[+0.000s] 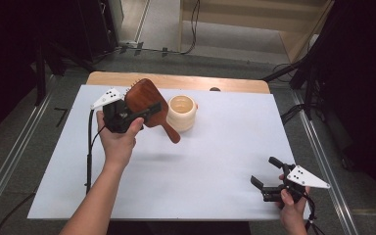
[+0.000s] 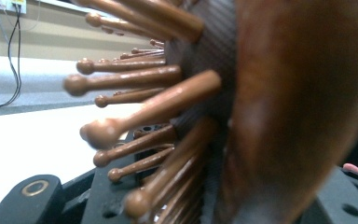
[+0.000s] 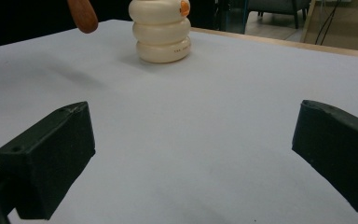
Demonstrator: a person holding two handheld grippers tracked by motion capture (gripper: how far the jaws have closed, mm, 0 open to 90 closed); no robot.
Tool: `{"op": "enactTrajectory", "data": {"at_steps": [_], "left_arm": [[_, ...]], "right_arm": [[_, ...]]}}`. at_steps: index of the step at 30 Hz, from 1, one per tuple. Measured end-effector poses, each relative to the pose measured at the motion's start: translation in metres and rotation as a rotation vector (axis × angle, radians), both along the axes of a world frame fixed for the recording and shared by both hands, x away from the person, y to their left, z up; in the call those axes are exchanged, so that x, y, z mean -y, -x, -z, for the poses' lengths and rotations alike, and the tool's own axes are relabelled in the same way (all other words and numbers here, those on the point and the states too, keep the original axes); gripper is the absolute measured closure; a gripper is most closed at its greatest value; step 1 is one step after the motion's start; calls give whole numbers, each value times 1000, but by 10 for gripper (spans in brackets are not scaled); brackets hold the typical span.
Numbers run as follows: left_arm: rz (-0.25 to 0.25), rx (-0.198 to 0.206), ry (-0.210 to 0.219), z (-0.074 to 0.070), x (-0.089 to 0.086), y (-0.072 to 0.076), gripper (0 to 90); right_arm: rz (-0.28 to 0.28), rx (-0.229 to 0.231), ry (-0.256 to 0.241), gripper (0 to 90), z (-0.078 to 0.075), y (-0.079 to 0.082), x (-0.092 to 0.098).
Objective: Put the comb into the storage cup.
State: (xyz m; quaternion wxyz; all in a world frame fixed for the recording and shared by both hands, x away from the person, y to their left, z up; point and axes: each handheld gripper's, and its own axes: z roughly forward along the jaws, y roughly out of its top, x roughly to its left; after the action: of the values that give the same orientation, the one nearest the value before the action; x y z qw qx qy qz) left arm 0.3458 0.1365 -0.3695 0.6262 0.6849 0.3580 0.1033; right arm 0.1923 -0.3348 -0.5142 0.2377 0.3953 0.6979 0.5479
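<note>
My left gripper is shut on a brown wooden hairbrush and holds it in the air over the back left of the table. The brush's handle slopes down to the right, close to a cream ribbed cup. In the left gripper view the hairbrush and its ball-tipped bristles are very close and blurred. My right gripper rests open near the front right corner, with nothing between its jaws. The right gripper view has the cream cup far ahead and the handle tip at the top left.
A white sheet covers the wooden table, whose back edge is bare. Black stands and cables line the floor behind and to both sides. The sheet's middle holds nothing between the two grippers.
</note>
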Motion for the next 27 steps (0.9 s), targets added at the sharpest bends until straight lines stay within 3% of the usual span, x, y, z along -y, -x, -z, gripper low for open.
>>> {"op": "enactTrajectory", "data": {"at_steps": [16, 27], "left_arm": [[4, 17, -20, -7, 10, -15, 563], [9, 22, -6, -10, 14, -24, 563]], "right_arm": [[0, 3, -10, 0, 0, 0, 1], [1, 4, -9, 0, 1, 0, 0]]}}
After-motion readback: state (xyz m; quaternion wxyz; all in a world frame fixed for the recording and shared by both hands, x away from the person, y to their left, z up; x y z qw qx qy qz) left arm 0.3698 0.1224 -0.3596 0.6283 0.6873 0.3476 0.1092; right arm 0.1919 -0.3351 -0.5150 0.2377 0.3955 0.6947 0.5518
